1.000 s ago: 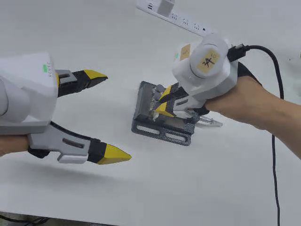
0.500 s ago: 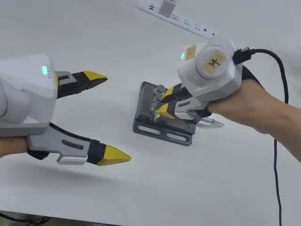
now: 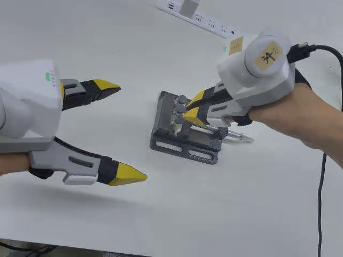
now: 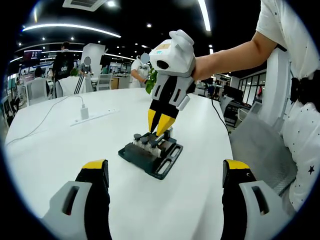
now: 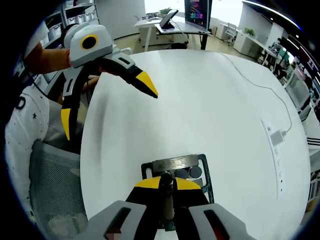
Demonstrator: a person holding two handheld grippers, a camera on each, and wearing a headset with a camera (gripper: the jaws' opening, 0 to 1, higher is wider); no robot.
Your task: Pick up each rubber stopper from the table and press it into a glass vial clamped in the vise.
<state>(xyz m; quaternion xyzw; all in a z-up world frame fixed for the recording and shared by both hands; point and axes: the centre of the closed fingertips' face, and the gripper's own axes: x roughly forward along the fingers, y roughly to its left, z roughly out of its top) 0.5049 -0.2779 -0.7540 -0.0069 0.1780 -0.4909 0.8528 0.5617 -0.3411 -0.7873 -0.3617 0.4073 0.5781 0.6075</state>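
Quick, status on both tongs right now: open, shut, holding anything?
Left tongs: open wide, empty.
Right tongs: shut above the vise; whether they hold anything cannot be told.

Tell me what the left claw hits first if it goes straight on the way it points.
Probably the vise: it sits dead ahead of the open left claw, across bare table. The right claw hangs just above it, so a slightly higher line could meet that first; depth is unclear.

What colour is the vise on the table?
The vise is dark grey, best seen in the head view.
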